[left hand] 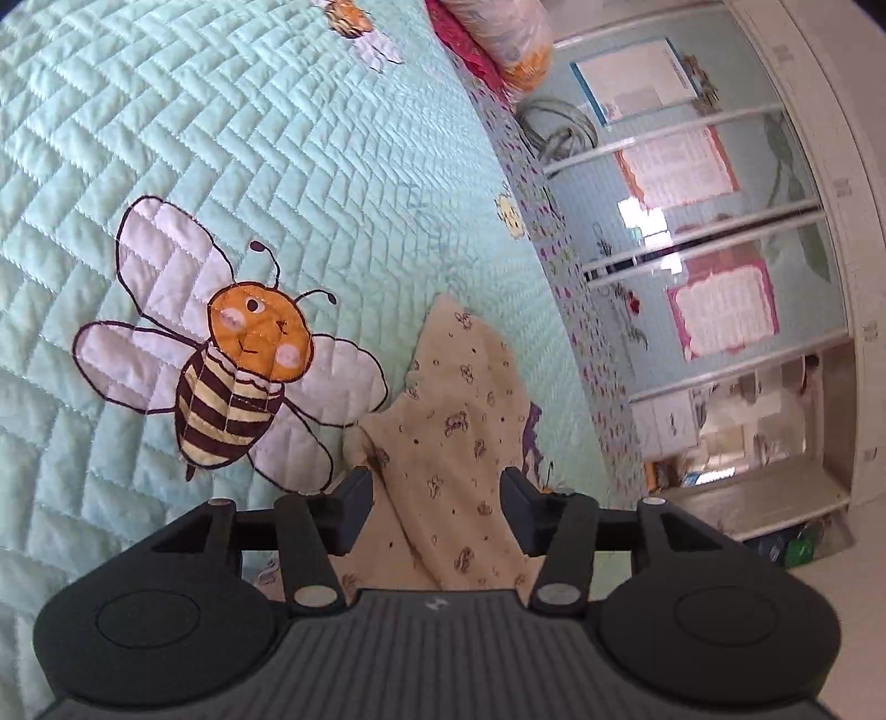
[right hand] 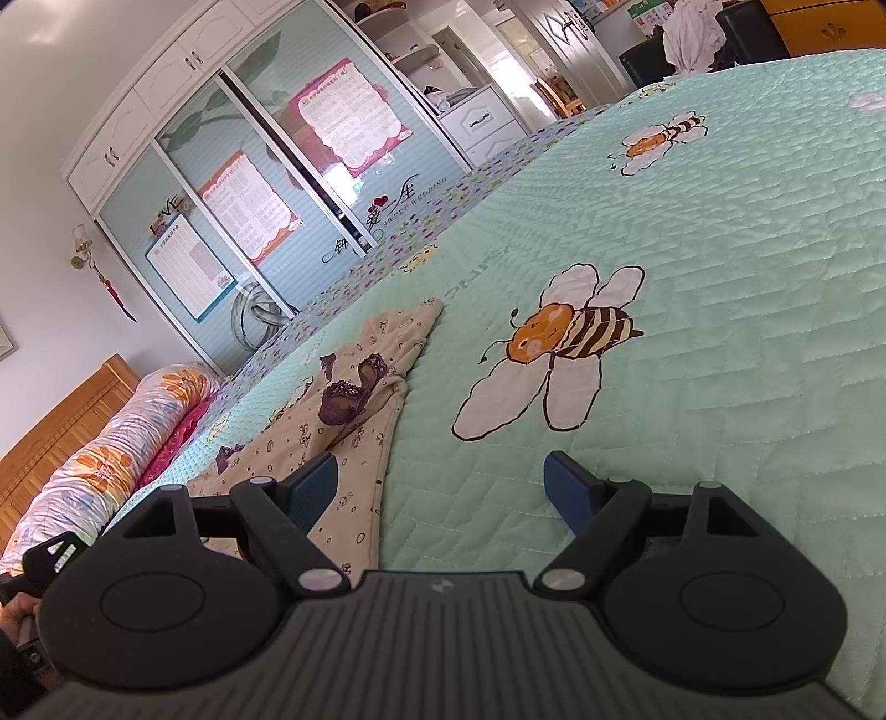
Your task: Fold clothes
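1. Left gripper (left hand: 437,498): jaws part open, black pads standing apart on either side of the cream printed garment (left hand: 454,421). The cloth runs between them, but a gap shows at each pad, so released, not clamped.
2. Right gripper (right hand: 443,487): jaws spread wide, blue pads well apart. The left pad overlaps the garment (right hand: 354,443) edge in the picture; contact can't be told. Only bare quilt (right hand: 692,443) lies between the pads. Holding nothing.
3. Garment location: lying crumpled on the mint-green quilt (left hand: 249,138), near the floral-bordered edge of the bed, beside a big stitched bee (left hand: 238,376).
4. Only the right wrist view shows the dark purple lace trim (right hand: 349,399) bunched at the middle of the garment, and the garment's full length running away toward the bed edge. The left view gets just a purple sliver at the cloth's right side.
5. Only the right view shows the wooden headboard (right hand: 61,421), a second bee (right hand: 659,141) farther up the quilt, the white drawer unit (right hand: 487,122) and the dark chairs with white clothes heaped on them (right hand: 692,39).
6. Both views: rolled floral bedding (right hand: 111,448) (left hand: 498,33) at the head end, and the sliding-door wardrobe (left hand: 692,221) (right hand: 249,183) with posters on its panels.
7. Right view, bottom-left corner: part of a hand (right hand: 16,615) on a dark gripper part, mostly cut off.
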A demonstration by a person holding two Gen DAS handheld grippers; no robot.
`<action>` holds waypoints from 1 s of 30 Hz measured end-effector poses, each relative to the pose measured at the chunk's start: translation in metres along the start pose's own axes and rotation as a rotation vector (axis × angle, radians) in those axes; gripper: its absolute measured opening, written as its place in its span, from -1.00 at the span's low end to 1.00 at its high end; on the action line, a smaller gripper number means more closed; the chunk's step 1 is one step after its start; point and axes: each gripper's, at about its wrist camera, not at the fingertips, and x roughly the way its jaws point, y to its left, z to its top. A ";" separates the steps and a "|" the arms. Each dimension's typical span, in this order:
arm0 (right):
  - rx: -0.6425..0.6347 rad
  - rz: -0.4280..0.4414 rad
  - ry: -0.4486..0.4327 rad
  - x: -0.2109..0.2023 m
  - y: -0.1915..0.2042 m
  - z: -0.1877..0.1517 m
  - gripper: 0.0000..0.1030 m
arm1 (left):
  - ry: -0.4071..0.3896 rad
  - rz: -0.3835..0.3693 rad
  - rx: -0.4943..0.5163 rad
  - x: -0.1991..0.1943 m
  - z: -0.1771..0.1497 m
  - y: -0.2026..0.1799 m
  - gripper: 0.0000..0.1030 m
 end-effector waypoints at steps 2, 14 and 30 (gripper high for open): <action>0.006 -0.010 0.000 -0.002 0.002 0.002 0.58 | 0.033 0.034 0.120 -0.012 -0.003 -0.007 0.01; -0.505 0.146 0.181 0.083 0.186 0.051 0.24 | -0.023 -0.037 0.496 -0.041 0.010 -0.008 0.02; -0.626 -0.191 0.289 0.154 0.182 0.050 -0.82 | 0.098 -0.124 0.558 0.012 0.001 0.009 0.02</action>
